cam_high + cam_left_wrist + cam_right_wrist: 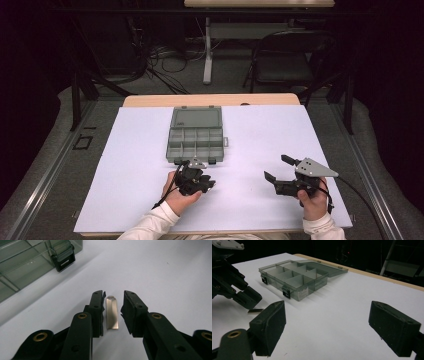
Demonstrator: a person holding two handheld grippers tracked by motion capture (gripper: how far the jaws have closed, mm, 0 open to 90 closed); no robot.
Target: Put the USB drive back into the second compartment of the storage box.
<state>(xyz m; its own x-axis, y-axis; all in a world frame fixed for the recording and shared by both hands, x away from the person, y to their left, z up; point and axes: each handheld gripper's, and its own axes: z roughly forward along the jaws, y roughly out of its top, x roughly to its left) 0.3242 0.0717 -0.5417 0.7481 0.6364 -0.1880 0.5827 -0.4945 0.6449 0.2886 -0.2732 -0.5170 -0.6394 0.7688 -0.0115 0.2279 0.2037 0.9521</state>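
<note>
- The left gripper (196, 181) is held low over the table in the left hand (176, 196), pointing down. Its jaws stand a little apart, not fully closed.
- The right gripper (278, 169) is in the right hand (313, 199), jaws wide apart, pointing to the left.

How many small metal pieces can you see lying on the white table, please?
1. The metal strip lies flat on the white table, between the tongs of the left gripper, just in front of the open compartment box. More could be hidden behind the box's walls.
</note>
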